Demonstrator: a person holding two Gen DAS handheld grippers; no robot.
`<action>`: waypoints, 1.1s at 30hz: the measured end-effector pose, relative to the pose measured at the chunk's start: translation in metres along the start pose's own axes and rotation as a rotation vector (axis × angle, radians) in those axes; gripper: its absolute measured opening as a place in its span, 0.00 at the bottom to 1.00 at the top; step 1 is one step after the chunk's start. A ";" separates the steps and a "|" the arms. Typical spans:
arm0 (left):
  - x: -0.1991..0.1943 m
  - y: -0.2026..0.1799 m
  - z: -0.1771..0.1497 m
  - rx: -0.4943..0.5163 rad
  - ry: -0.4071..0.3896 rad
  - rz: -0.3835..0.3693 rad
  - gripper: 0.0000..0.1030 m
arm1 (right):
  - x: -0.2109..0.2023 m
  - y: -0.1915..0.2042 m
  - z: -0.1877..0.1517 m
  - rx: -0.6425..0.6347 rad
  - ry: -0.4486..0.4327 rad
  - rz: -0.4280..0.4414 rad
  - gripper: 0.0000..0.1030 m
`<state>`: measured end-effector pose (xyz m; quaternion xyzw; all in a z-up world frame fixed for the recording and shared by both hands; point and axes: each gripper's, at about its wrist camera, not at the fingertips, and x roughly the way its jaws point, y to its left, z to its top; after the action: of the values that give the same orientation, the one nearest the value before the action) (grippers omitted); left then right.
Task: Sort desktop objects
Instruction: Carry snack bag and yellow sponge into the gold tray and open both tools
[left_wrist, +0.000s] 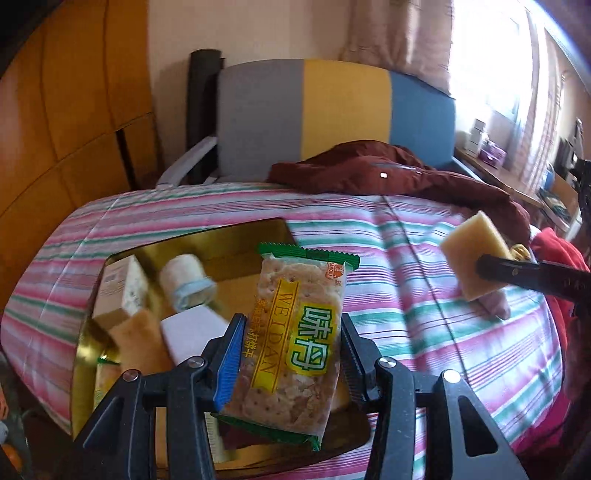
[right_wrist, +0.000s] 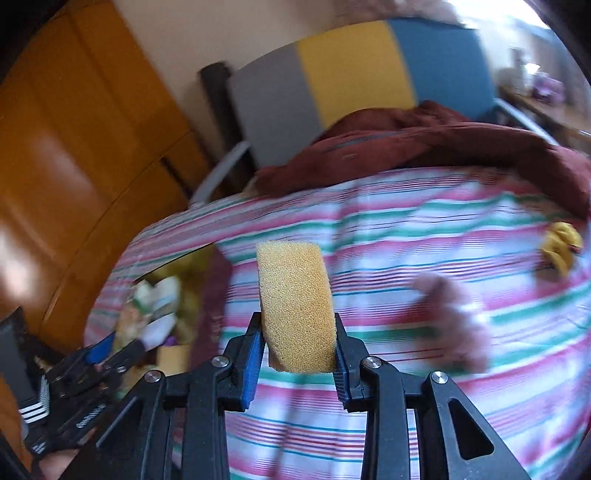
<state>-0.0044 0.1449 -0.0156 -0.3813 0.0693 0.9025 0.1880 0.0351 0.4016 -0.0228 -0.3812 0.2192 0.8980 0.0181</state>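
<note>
Both tongs grip: left gripper (left_wrist: 291, 354) clamps the cracker packet (left_wrist: 295, 332) above the gold tray (left_wrist: 229, 236); right gripper (right_wrist: 300, 343) squeezes the yellow sponge (right_wrist: 295, 306) over the striped bedcover (right_wrist: 406, 229). Carrying step; next, I judge, each needs lowering into its place before release.

The clear, green-edged plastic cracker packet (left_wrist: 295, 343) is showing "WEIDAN" on its yellow band, beside large green Chinese characters on that band.

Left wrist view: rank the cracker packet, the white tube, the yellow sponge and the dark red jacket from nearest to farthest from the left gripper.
1. cracker packet, clamped in the left gripper.
2. white tube, just left, in the gold tray.
3. yellow sponge, upper right, in the right gripper.
4. dark red jacket, far back.
</note>
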 end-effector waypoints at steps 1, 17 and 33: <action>0.001 0.006 -0.002 -0.011 0.004 0.007 0.47 | 0.007 0.012 0.000 -0.021 0.011 0.018 0.33; 0.003 0.075 -0.015 -0.152 0.021 0.103 0.47 | 0.074 0.116 -0.010 -0.175 0.129 0.148 0.34; 0.017 0.145 -0.010 -0.345 0.046 0.088 0.47 | 0.116 0.150 -0.010 -0.276 0.185 0.106 0.34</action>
<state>-0.0660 0.0140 -0.0374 -0.4252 -0.0656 0.8993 0.0785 -0.0704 0.2460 -0.0520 -0.4491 0.1143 0.8802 -0.1022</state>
